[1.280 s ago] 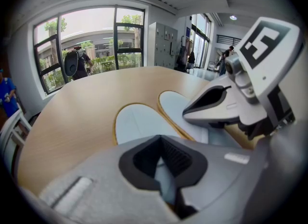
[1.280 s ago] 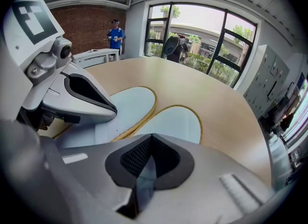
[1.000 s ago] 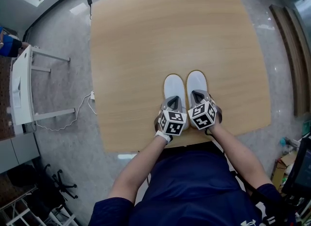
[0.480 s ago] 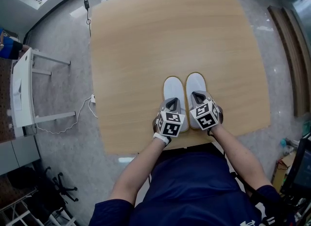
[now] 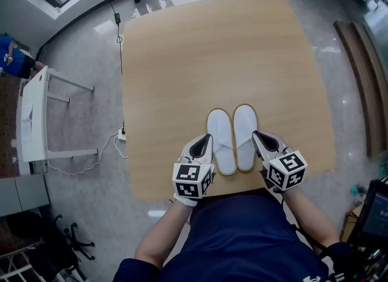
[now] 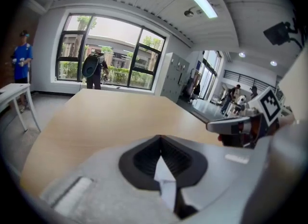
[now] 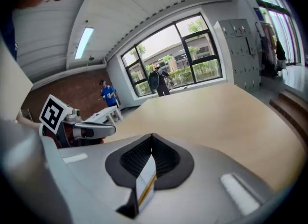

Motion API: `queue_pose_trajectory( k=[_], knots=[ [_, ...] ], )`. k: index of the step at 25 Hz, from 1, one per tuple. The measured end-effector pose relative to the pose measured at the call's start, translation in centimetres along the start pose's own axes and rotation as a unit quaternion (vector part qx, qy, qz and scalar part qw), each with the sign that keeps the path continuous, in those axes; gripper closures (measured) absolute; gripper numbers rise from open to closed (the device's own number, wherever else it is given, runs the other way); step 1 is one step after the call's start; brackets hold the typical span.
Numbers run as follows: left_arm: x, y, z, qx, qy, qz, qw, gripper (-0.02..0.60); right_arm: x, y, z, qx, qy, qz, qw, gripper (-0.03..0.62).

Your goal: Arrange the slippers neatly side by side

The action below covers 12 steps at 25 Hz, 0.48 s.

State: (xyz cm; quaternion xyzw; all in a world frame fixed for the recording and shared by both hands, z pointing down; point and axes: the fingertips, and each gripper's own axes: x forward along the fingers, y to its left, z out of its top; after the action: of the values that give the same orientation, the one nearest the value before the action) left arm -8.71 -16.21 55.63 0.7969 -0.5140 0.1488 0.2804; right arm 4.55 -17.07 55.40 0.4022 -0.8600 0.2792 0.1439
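Bright hall with a glossy grey floor (image 5: pixel 79 50), tall dark-framed windows (image 6: pixel 110 49) at the far end and a long ceiling light overhead. In the middle, a large pale wooden desk (image 5: pixel 212 50), bare over most of its top. To the left of it on the floor, a small white side table (image 5: pixel 33 114) and a loose white cable (image 5: pixel 109 144).

Near the desk's front edge, two white fabric slippers with tan-edged soles, lying flat and parallel, toes pointing away from the person. Left slipper (image 5: pixel 220 138) and right slipper (image 5: pixel 245 134) close along their inner edges, heels roughly level, the pair just short of the desk's front edge.

Left grey two-jaw gripper (image 5: pixel 203 143) just beside the left slipper's outer edge, angled inward, its black-and-white marker cube (image 5: pixel 193 180) out over the desk's front edge. Jaws closed tip to tip in the left gripper view, holding nothing, with only a thin white sliver visible through the slit behind the tips.

Right grey two-jaw gripper (image 5: pixel 259 136) mirrored on the other side, just beside the right slipper's outer edge, angled inward as well, marker cube (image 5: pixel 286 170) at the desk's front edge. Jaws likewise closed at the tips and empty, a narrow white strip with a yellow line seen through the slit. Contact between either gripper's tip and its slipper not clear from above.

In the distance by the windows, a person with a dark backpack (image 6: pixel 91 69) and another in a blue top (image 6: pixel 21 57).
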Motion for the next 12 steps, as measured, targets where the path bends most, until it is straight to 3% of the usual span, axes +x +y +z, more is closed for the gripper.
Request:
queue_pose_trajectory(
  k=[5,12],
  knots=[
    [-4.1,-2.3,4.3,0.023,-0.061,-0.024,0.9976,0.578,-2.8,2.2,5.4,0.003,-0.082,0.001,0.997,0.583],
    [-8.1,-7.4,10.6,0.055,-0.137,-0.072,0.9864,0.578,-6.6,7.4,12.5,-0.036,-0.187,0.056,0.98,0.583]
  ],
)
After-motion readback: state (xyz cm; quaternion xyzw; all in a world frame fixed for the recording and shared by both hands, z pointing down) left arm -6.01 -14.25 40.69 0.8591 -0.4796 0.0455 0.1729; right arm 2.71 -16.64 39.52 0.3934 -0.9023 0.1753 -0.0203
